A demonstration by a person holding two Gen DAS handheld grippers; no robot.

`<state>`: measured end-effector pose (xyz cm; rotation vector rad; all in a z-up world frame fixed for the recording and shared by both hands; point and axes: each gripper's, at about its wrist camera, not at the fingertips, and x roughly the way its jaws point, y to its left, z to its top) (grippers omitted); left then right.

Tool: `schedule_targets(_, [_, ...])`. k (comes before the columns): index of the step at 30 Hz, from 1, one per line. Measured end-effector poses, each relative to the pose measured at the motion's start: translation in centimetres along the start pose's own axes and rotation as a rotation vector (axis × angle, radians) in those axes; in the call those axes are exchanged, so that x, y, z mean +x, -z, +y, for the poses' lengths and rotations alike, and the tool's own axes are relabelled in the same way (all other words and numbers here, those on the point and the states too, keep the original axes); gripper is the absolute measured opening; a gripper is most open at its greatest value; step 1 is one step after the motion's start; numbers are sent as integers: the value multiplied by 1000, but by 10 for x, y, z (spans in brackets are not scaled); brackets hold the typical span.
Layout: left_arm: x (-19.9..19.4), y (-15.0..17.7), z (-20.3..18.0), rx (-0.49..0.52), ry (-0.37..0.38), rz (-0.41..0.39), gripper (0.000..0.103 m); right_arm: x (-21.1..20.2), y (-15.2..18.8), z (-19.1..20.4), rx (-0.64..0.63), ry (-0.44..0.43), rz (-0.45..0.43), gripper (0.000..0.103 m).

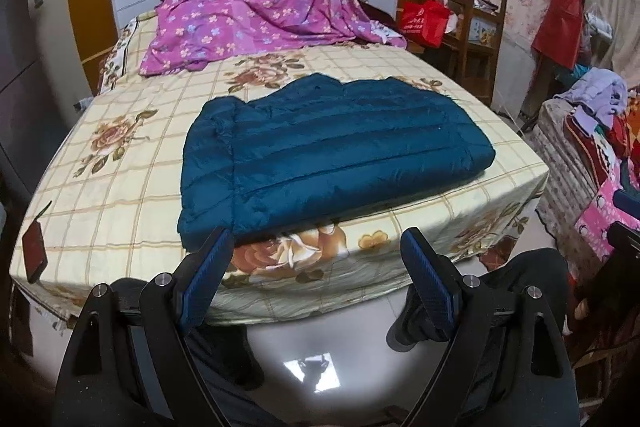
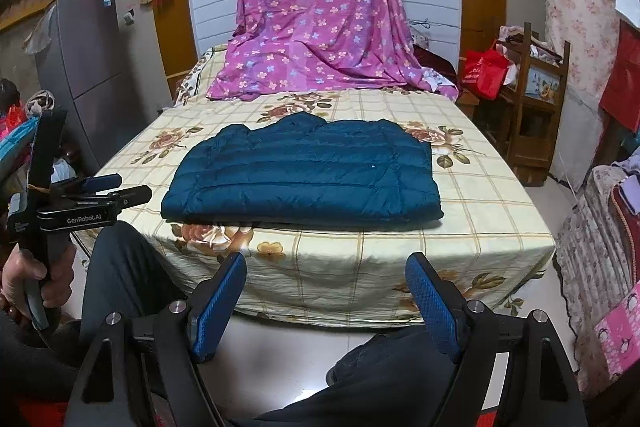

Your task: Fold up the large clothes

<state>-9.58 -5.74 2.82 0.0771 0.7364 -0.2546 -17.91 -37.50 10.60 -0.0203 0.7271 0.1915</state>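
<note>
Cluttered bedroom all round, and low in front of me the bed under its cream checked bedsheet printed with roses [image 1: 120, 187]. My left gripper [image 1: 316, 259] has its blue-padded jaws spread wide with nothing between them; it hangs off the bed's near edge, over the grey floor. My right gripper [image 2: 326, 285] is likewise spread wide and empty, a little further back from that same edge.

Straight ahead of both lies the teal quilted down jacket [image 1: 332, 151], already folded into a thick rectangular pad. It sits on the near half of the bed, its front edge right along the near edge, roughly centred between the side edges. Its long axis runs left to right, parallel to that near edge; the collar end looks to point away from me, towards the purple floral sheet [image 2: 320, 19] draped at the far end.

I judge the left gripper the nearer, its left finger [image 1: 212, 259] almost level with the jacket's near left corner. A dark red flat case [image 1: 34, 251] lies at the bed's near left corner, well apart.
</note>
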Motion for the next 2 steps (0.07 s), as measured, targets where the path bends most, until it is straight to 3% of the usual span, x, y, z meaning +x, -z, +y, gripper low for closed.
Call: schedule_targets(2, [0, 0, -2, 12, -4, -6, 86, 1, 0, 1, 0, -3, 1, 80])
